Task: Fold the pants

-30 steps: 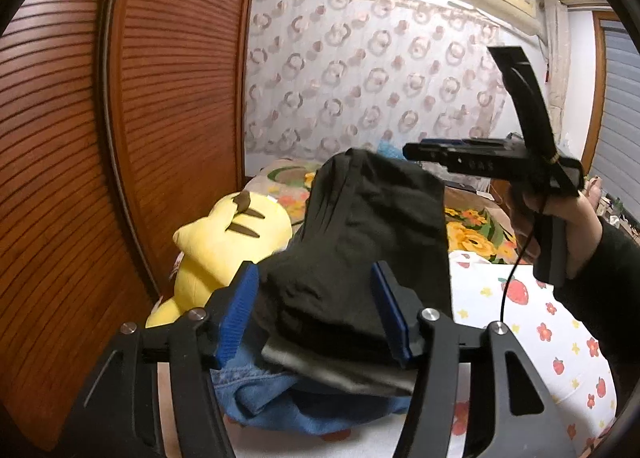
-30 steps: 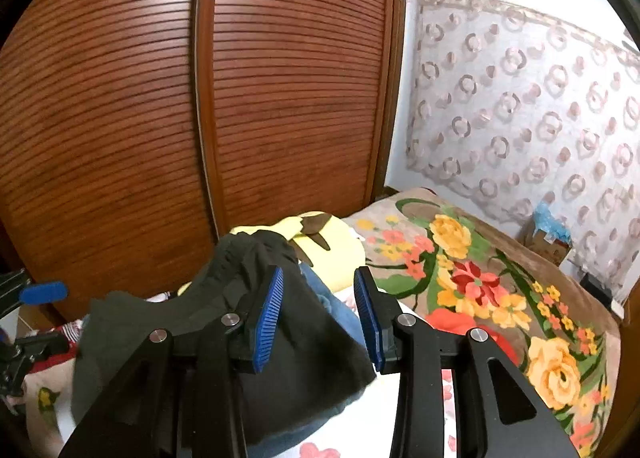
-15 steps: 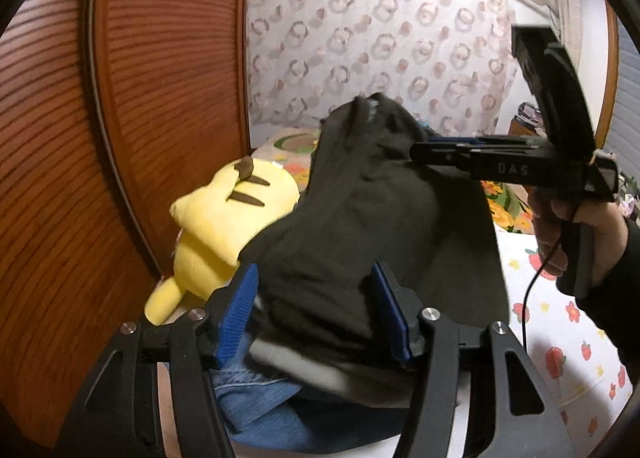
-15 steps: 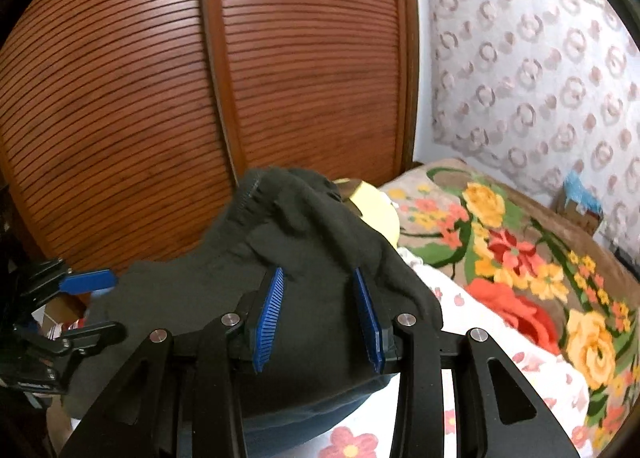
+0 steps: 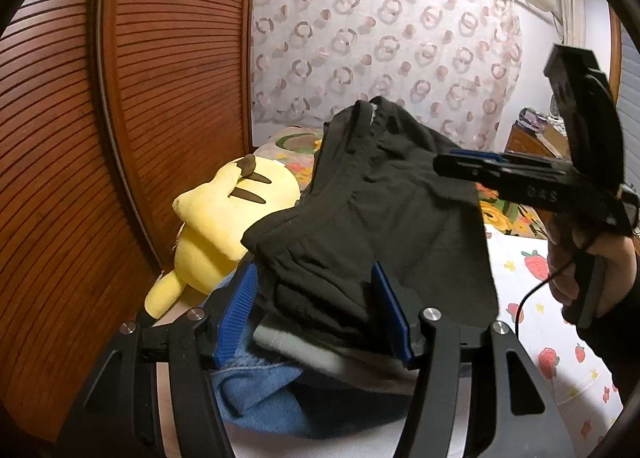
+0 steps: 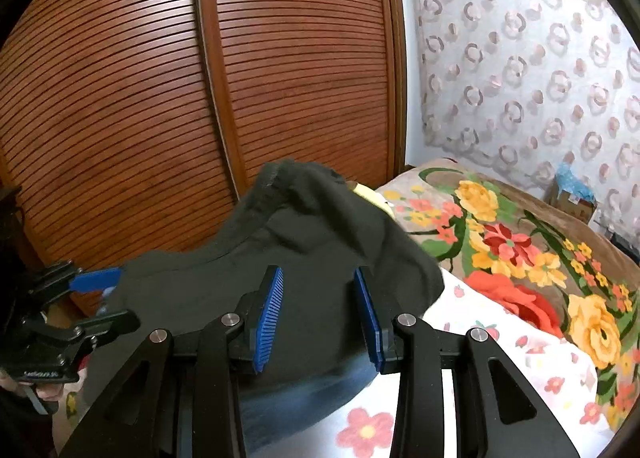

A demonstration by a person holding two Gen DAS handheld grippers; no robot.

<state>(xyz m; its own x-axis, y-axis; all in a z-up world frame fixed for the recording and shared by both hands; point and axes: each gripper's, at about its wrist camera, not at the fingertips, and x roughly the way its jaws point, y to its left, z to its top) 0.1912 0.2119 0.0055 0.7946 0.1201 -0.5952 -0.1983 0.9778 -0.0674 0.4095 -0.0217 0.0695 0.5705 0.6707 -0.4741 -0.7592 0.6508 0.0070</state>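
The black pants (image 5: 384, 217) are folded into a bundle and rest on a stack of clothes, grey and blue denim (image 5: 272, 390) beneath. They also show in the right wrist view (image 6: 288, 258). My left gripper (image 5: 314, 314) is open, its blue pads on either side of the bundle's near end. My right gripper (image 6: 320, 314) is open, with the cloth lying between and under its blue pads. It appears at the pants' right side in the left wrist view (image 5: 472, 161).
A yellow plush toy (image 5: 224, 225) lies left of the stack against the brown slatted wardrobe doors (image 6: 200, 97). A floral blanket (image 6: 520, 258) and a strawberry-print sheet (image 5: 552, 298) cover the bed. A patterned curtain (image 5: 380, 49) hangs behind.
The black pants rose and spread over the stack. The right gripper moved in closer over the cloth. Both grippers stayed open.
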